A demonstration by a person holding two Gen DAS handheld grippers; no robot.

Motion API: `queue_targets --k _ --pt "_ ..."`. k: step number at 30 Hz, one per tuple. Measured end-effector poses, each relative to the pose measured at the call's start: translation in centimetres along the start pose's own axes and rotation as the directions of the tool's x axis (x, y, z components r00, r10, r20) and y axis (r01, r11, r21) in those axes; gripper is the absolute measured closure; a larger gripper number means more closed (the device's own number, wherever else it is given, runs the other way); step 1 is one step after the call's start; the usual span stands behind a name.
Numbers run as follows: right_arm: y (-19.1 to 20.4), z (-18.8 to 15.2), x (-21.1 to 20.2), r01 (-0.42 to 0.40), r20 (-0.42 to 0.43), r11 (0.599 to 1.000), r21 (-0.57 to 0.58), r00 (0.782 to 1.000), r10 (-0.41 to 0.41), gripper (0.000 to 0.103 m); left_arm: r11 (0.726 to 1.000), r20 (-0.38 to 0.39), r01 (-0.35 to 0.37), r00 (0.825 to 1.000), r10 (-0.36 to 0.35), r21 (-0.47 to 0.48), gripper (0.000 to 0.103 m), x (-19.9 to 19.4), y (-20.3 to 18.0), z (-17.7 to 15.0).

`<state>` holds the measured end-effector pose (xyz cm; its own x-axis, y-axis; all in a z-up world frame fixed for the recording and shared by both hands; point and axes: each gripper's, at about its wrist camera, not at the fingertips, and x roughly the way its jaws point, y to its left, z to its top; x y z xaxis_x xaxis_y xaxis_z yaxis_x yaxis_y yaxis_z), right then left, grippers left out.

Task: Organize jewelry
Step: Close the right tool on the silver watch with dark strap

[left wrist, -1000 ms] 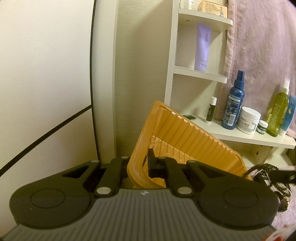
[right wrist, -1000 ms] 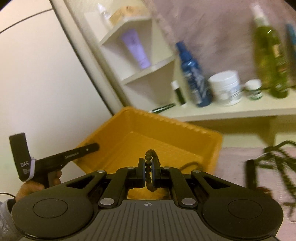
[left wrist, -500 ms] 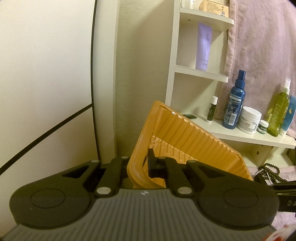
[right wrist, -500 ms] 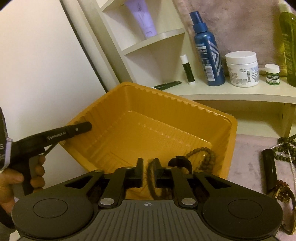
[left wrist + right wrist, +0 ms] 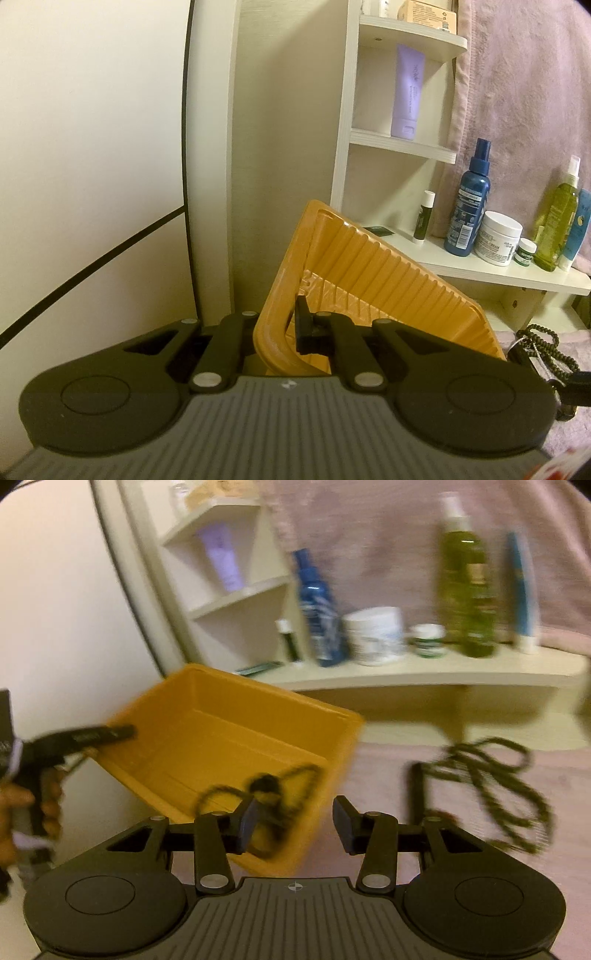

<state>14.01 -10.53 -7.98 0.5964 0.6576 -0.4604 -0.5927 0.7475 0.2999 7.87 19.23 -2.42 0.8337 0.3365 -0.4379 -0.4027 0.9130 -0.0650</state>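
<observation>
**A:** Left wrist view first — what's that gripper doing?

**B:** The left gripper (image 5: 275,332) has its fingers clamped on the near rim of the orange tray (image 5: 373,273), holding it tipped up on edge. One finger sits inside the tray wall; the other is behind the rim, mostly hidden.

**A:** And from the right wrist view?

**B:** It's blurred, but the right gripper (image 5: 293,825) has its fingers spread wide apart with nothing between them. The same tray (image 5: 207,716) tilts toward it, and the left gripper (image 5: 92,734) grips the tray's left edge, with the person's hand (image 5: 22,805) wrapped around its handle.

**A:** Where's the jewelry?

**B:** A dark beaded bracelet (image 5: 266,794) lies inside the tray, down by its near lower corner, with dark strands looping around it. I can't make out single beads through the blur. More beaded strands (image 5: 495,771) lie in a tangle on the pink cloth (image 5: 384,771) to the right of the tray, apart from it. In the left wrist view that tangle (image 5: 546,347) shows at the far right edge.

**A:** What's behind?

**B:** A white shelf (image 5: 480,266) carries a blue spray bottle (image 5: 469,203), a white jar (image 5: 498,240), a small green-labelled jar (image 5: 525,252) and a green bottle (image 5: 557,225). A lilac tube (image 5: 409,92) stands on the shelf above.
</observation>
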Motion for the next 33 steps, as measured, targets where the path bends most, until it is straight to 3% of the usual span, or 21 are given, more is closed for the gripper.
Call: queue_targets --k 12,20,33 --pt "-5.5 -2.2 -2.7 0.214 -0.046 0.977 -0.002 0.976 -0.214 0.055 1.000 -0.002 -0.004 1.000 0.004 0.004 0.096 0.0 0.0 0.1" --pt "-5.8 -3.4 -0.4 0.247 -0.095 0.965 -0.092 0.962 -0.255 0.055 1.000 -0.003 -0.004 1.000 0.004 0.009 0.096 0.2 0.0 0.1" --pt "-5.4 -3.8 3.7 0.310 -0.104 0.935 -0.171 0.938 -0.330 0.056 1.000 -0.004 -0.004 1.000 0.004 0.011 0.096 0.2 -0.1 0.1"
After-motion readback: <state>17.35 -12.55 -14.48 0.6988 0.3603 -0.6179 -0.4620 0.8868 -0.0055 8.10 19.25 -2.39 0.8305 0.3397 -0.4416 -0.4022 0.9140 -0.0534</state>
